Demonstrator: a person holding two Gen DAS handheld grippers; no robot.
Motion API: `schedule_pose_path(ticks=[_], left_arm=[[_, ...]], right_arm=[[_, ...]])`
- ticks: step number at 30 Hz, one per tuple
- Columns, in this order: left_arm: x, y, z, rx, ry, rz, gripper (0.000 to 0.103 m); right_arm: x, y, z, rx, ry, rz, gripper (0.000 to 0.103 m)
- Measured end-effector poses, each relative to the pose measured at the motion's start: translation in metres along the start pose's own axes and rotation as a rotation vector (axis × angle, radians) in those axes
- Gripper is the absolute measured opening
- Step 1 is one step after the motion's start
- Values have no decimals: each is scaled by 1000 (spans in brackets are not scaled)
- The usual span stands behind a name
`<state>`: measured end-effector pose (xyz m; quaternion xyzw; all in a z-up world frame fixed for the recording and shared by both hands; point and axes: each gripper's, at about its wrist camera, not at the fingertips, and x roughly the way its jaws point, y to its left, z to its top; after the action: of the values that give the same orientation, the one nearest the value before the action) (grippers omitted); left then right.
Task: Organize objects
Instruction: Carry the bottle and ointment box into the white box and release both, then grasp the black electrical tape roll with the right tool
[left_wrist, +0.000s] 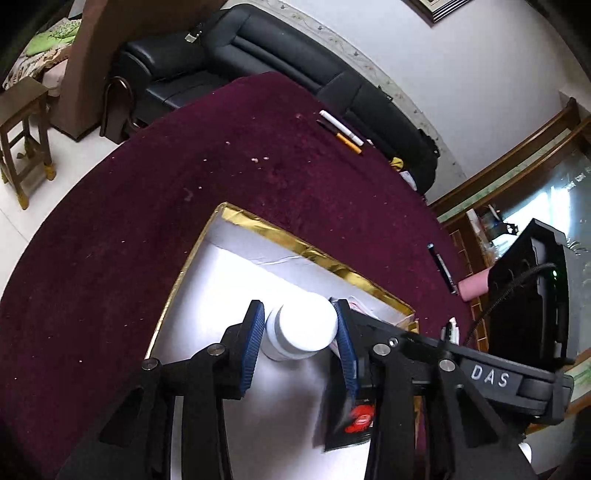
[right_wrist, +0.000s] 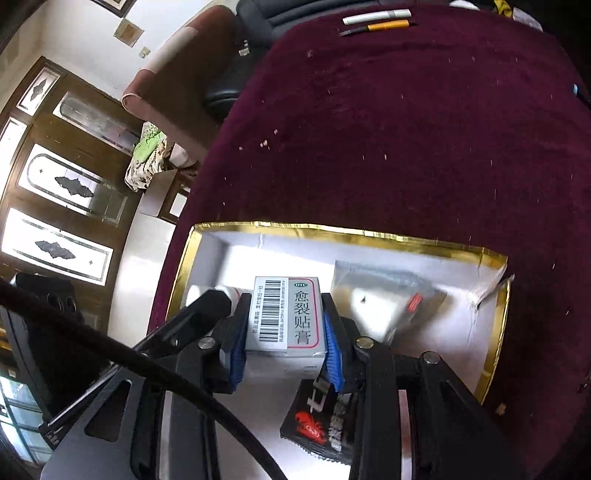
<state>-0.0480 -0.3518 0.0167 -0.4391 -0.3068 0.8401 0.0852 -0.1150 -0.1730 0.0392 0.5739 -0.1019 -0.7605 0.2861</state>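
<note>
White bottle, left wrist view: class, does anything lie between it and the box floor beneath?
Nothing visible does. The white bottle, between the left gripper's fingers, has bare white floor of the box around it; the black crab packet lies off to its right.

I note a black leather sofa (left_wrist: 280, 55) against a white wall (left_wrist: 461, 74), a wooden stool (left_wrist: 22, 140) on pale tiled floor (left_wrist: 74, 155), and dark wooden cabinets with glass panels (right_wrist: 62, 192). Daylight glares through glazing (left_wrist: 554, 195) at the far right of my left view
</note>
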Motion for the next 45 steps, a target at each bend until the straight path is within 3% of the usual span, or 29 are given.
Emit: schedule_pose_path(ticks=[9, 16, 21, 24, 25, 26, 27, 28, 33, 38, 42, 45], left_arm=[[-38, -10, 10, 4, -122, -11, 41], [-77, -37, -13, 47, -172, -20, 53], [-86, -84, -42, 123, -129, -88, 59], [-80, -125, -65, 199, -73, -153, 61], [-76, -137, -72, 225, -53, -175, 61], [-69, -150, -79, 249, -28, -194, 61], [-59, -163, -87, 267, 5, -211, 61], [-47, -176, -94, 279, 40, -222, 61], [3, -219, -132, 311, 174, -242, 60], [31, -230, -167, 309, 253, -202, 60], [32, -220, -171, 279, 252, -163, 60], [28, -212, -166, 252, 233, -155, 60]], right_arm=[[-44, -2, -8, -13, -92, 19, 38], [-105, -29, -55, -51, -168, 3, 38], [-185, -77, -102, -51, -300, -80, 38], [-254, -113, -141, -24, -474, -162, 39], [-268, -121, -149, -15, -517, -179, 56], [-283, -133, -161, 1, -563, -198, 86], [-293, -150, -171, 22, -577, -219, 94], [-295, -163, -176, 38, -553, -241, 96], [-273, -223, -201, 103, -397, -263, 86], [-243, -223, -203, 39, -346, -234, 67], [-216, -195, -199, -128, -337, -358, 55], [-187, -191, -193, -172, -297, -485, 43]])
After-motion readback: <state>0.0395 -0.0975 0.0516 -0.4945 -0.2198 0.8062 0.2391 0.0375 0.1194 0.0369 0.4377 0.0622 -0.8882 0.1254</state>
